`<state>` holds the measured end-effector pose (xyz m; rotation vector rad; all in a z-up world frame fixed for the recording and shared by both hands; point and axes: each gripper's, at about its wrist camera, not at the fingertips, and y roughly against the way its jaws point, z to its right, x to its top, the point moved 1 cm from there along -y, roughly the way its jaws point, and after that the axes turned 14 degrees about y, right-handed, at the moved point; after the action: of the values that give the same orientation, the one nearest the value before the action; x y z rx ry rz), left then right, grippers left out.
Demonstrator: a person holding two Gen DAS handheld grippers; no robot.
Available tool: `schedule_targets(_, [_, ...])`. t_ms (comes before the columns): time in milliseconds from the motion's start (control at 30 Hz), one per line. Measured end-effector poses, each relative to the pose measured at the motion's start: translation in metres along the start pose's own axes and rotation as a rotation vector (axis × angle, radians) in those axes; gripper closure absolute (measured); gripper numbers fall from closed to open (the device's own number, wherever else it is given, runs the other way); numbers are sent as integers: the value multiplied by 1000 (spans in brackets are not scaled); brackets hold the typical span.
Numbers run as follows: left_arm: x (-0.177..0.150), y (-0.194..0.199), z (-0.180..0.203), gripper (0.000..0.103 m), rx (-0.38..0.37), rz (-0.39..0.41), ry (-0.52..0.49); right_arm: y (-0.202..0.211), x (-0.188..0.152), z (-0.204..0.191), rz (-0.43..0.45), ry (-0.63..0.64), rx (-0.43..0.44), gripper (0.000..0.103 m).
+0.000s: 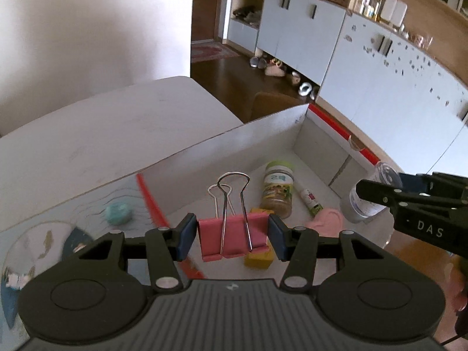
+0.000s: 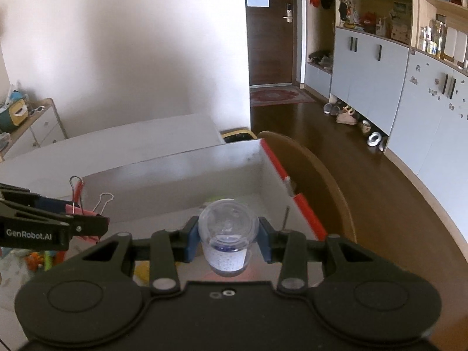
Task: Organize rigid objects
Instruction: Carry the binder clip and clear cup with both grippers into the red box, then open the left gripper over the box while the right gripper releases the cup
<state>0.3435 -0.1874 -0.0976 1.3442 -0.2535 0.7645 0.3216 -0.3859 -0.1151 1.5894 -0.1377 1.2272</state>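
My left gripper is shut on a pink binder clip, its wire handles pointing up, held over the near edge of a white box with red trim. In the box lie a green-lidded jar, a small tube, a pink item and a yellow block. My right gripper is shut on a small clear bottle with a domed cap, above the box. Each gripper shows in the other's view: the right one with the bottle, the left one with the clip.
The box sits on a white table. A teal lump rests on a patterned mat left of the box. A brown chair back stands past the box's right side. Cabinets and shoes line the far right wall.
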Motion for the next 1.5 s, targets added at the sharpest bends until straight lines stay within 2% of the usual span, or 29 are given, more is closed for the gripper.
schedule_targets(267, [14,-46,29,51,63,-26,-55,-32,0,12,-25,65,8,64])
schedule_targets(367, [17,-66,33,51,115,-45,-68,-42,0,12,-29,93,8,64])
schedule_targets(667, [26,-102,39,51,155,-100,-68,-65,11,-1,-48,181,27,64])
schedule_targets(967, [28,-118,43,50,149,-160,-73,-73,9,-7,-109,208,70,64])
schedule_targets(1300, [28,-134,35,50,170,-267,-43,-73,13,-5,-143,208,90,63])
schedule_targets(1500, [25,-135,30,51,180,-300,-38,-73,14,-2,-153,200,88,60])
